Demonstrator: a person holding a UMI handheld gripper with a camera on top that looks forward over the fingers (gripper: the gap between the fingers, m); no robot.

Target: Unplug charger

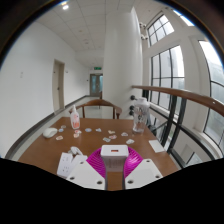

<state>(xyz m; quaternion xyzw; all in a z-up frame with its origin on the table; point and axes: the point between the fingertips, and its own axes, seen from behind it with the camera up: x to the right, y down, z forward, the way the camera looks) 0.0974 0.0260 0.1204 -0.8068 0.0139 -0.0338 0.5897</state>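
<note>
A white charger block (pixel 113 152) with a dark slot on its top face sits between my gripper's (pixel 113 160) magenta pads (pixel 97 160). Both pads press against its sides, so the gripper is shut on it. Below the charger, a narrow strip of brown shows between the white finger bodies (pixel 86 177). A white strip-like object (pixel 68 162), possibly a power strip, lies on the table just left of my left finger. Whether the charger's prongs are still in a socket is hidden.
The brown wooden table (pixel 100 140) ahead holds several small white items, a white object (pixel 50 132) at the left, a pink bottle (pixel 75 120) and a white-and-dark object (pixel 138 114) at the right. A white pillar and large windows stand beyond.
</note>
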